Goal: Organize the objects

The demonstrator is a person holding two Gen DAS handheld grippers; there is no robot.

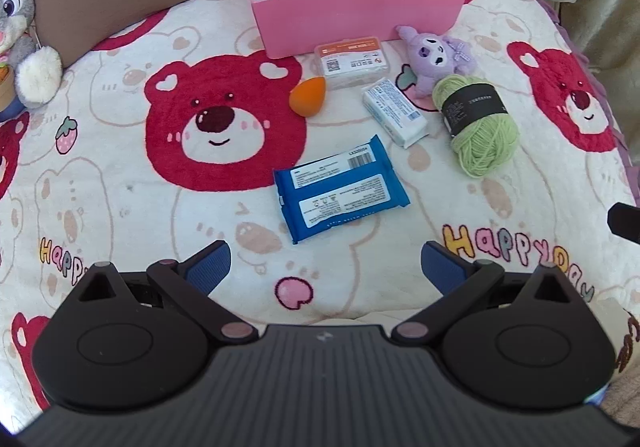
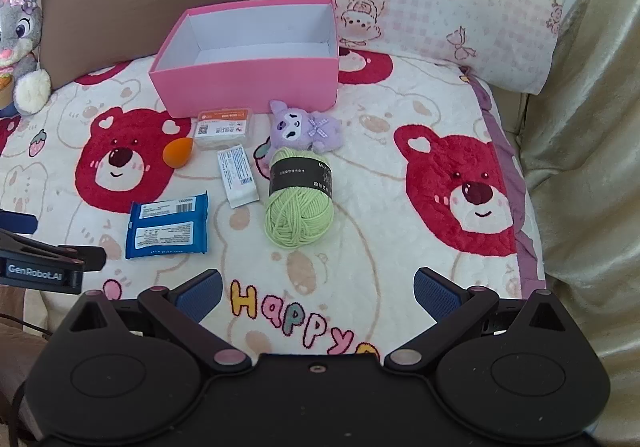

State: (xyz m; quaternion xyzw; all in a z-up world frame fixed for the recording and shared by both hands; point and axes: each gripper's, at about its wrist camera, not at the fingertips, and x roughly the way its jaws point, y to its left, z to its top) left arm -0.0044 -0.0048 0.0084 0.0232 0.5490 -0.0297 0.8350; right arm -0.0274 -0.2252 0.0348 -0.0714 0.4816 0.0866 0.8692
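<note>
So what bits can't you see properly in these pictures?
- Open pink cardboard box: left wrist view, its near wall hides the front of the floor.
- Grey plush rabbit: both views, cut off by the left edge.
- Flat blue wipes packet: print too small to read.
- Green yarn ball: hides part of the purple plush toy.

We looked from behind each gripper along its fingers, steeply down at the blanket (image 1: pixel 120 175). The left gripper (image 1: pixel 325 267) faced the blue packet (image 1: pixel 340 187) just ahead. The right gripper (image 2: pixel 316 293) faced the yarn (image 2: pixel 298 199). Both views shared the pink box (image 1: pixel 360 19) farther ahead.
</note>
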